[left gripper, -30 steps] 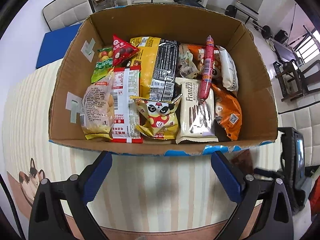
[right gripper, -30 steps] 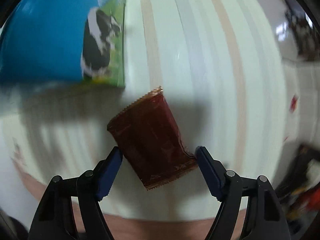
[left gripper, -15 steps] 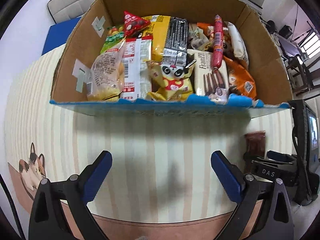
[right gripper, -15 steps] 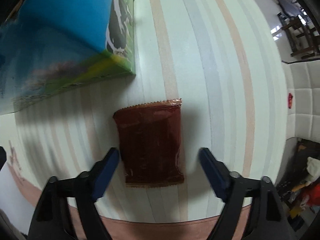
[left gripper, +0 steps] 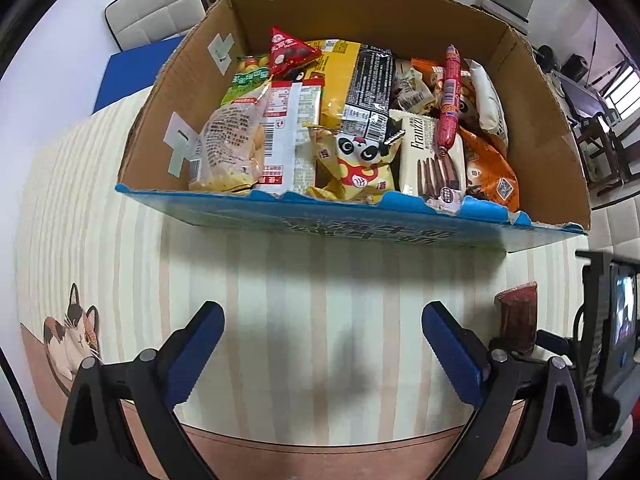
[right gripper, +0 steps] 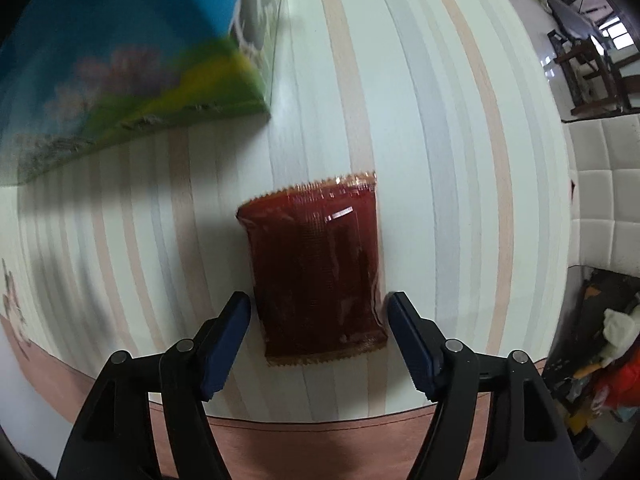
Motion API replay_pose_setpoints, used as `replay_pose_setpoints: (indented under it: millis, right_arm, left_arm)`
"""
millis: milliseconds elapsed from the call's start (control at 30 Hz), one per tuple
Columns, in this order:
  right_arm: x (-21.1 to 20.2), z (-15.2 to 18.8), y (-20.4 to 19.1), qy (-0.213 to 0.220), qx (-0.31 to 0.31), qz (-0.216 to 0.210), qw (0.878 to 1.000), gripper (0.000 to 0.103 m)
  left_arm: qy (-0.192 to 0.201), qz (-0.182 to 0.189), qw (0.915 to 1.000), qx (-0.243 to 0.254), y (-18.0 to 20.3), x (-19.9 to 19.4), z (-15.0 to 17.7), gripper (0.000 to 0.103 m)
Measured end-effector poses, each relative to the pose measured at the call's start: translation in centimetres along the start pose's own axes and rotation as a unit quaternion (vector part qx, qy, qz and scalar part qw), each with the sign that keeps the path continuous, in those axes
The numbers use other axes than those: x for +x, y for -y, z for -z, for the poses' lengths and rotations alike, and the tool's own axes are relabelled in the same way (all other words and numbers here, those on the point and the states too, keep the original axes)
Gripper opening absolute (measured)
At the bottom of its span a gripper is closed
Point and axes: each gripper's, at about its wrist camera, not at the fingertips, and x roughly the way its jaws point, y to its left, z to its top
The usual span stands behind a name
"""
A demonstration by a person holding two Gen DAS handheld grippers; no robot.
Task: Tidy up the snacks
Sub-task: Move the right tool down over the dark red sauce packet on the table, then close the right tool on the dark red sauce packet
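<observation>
dark red packet (right gripper: 316,272): flat on striped tablecloth (right gripper: 440,160), near box corner
left view only: cardboard box (left gripper: 552,152) interior, full of snacks
right gripper (right gripper: 319,308): fingers straddling packet, partly closed, no squeeze
left gripper (left gripper: 322,318): spread wide, holding nothing

You have one cardboard box (left gripper: 540,128) on one striped tablecloth (left gripper: 300,300), and in the left wrist view about a dozen snack packs show inside it, though overlaps make the exact count hard to tell; among them are one red sausage stick (left gripper: 450,98), one panda-face pouch (left gripper: 356,160) and one Franzzi wafer pack (left gripper: 430,156). One dark red packet (right gripper: 320,268) lies outside the box to its right, and one cat picture (left gripper: 74,336) sits at the near left.
</observation>
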Motion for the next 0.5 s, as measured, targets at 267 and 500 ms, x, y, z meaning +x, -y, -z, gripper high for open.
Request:
replay_pose_setpoints:
  millis: [267, 500]
  right_arm:
    - [-1.1, 5.3, 0.8, 0.029, -0.012, 0.002, 1.000, 0.060]
    - [-4.3, 8.0, 0.5, 0.055, 0.006, -0.064, 0.996, 0.060]
  left_arm:
    - [0.000, -0.002, 1.0000, 0.003, -0.1, -0.3, 0.4, 0.102]
    - [0.008, -0.002, 0.9999, 0.014, -0.3, -1.9, 1.5, 0.102]
